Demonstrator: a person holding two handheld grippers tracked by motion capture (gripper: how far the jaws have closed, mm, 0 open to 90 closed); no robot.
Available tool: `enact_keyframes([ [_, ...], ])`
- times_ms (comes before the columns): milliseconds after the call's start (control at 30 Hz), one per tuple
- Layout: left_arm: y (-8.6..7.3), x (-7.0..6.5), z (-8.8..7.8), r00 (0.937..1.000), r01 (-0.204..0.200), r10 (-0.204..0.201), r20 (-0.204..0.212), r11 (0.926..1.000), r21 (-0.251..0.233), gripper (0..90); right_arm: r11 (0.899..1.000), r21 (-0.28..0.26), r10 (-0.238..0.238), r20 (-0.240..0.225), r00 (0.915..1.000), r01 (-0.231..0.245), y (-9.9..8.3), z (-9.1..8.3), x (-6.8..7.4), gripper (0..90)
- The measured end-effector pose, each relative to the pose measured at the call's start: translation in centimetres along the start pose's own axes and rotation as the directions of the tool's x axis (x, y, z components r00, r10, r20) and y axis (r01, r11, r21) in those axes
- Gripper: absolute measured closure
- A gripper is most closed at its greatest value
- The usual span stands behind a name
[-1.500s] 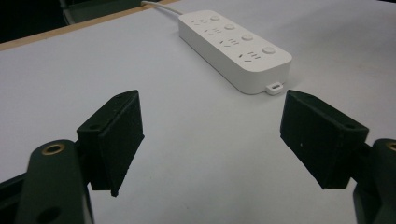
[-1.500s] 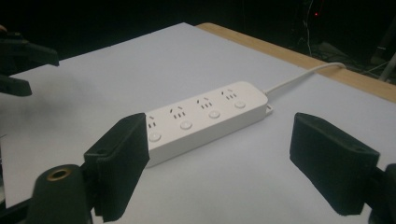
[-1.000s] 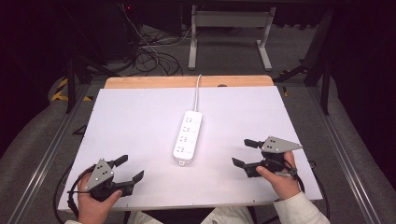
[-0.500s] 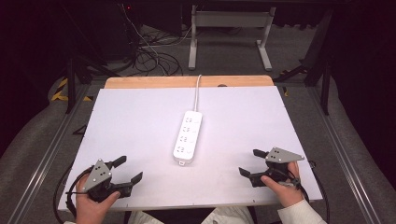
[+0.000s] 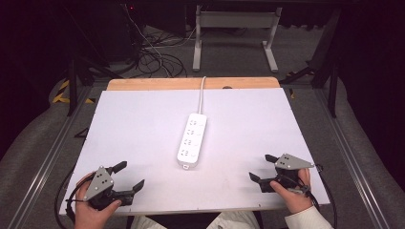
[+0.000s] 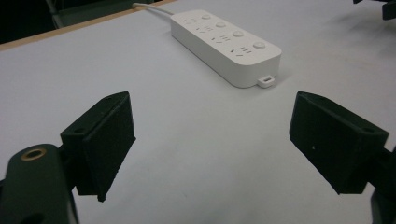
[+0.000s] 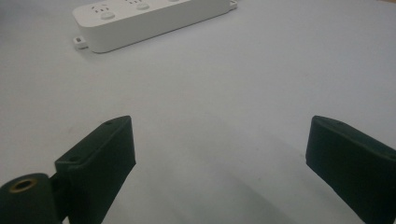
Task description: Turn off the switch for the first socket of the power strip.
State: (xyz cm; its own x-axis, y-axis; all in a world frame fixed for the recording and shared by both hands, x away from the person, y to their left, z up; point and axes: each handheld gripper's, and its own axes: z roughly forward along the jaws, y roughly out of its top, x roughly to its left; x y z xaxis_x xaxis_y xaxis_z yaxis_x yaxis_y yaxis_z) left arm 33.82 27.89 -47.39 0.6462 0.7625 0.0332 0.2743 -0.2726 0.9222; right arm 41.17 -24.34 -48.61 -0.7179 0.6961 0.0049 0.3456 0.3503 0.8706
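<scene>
Right gripper (image 5: 265, 167) is sitting wide open and empty near the table (image 5: 143, 124) edge, jaws just finished spreading; left gripper (image 5: 128, 175) also gaping, power strip (image 5: 192, 140) lying between them.

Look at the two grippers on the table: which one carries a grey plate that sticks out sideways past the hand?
The right gripper. Its grey three-cornered plate juts out flat beyond the hand, whereas the left gripper has its plate tilted over the hand.

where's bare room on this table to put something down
Broad bare patches lie on either side of the power strip, out to the table edges. The near strip between the left gripper and right gripper is also bare. The cord crosses the far middle.
</scene>
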Motion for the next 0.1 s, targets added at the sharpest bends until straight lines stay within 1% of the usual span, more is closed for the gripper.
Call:
enact_keyframes([
  [33, 0.01, -0.01, 0.04, 0.9999, 0.013, -0.013, 0.009, 0.9999, -0.003, 14.8, 1.0, -0.003, -0.003, -0.004, 1.0, 0.003, 0.05, -0.02, 0.04, 8.5],
  [100, 0.07, -0.01, 0.07, 0.9999, 0.007, -0.007, 0.007, 1.0, -0.005, 14.9, 1.0, -0.016, -0.013, -0.012, 0.9998, 0.013, 0.09, -0.02, 0.12, 7.4],
])
